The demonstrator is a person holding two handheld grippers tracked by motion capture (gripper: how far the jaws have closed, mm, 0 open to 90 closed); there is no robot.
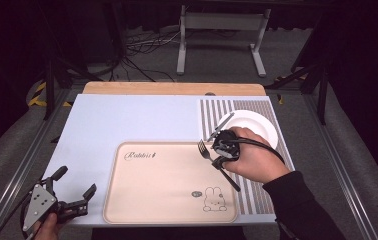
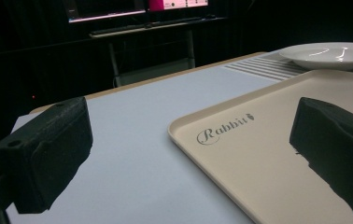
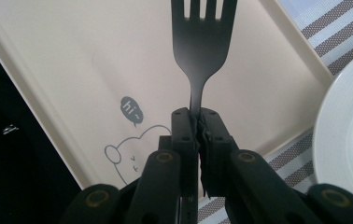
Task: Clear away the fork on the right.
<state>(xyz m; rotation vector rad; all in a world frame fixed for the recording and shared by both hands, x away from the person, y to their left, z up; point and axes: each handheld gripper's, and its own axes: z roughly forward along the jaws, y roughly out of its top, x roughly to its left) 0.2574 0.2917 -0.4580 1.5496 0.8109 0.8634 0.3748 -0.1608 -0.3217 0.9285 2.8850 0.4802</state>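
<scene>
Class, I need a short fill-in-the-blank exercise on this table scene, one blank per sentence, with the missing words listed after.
1. The right claw is shut on a black ____.
2. The left claw stands ____, with nothing between its jaws.
3. The white plate rests on the ____ mat.
4. The beige tray bears a drawing of a ____.

Missing words: fork; open; striped; rabbit

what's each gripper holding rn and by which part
The right gripper is shut on the black fork, pinching its handle just below the neck. The left gripper is open and holds nothing.
</scene>
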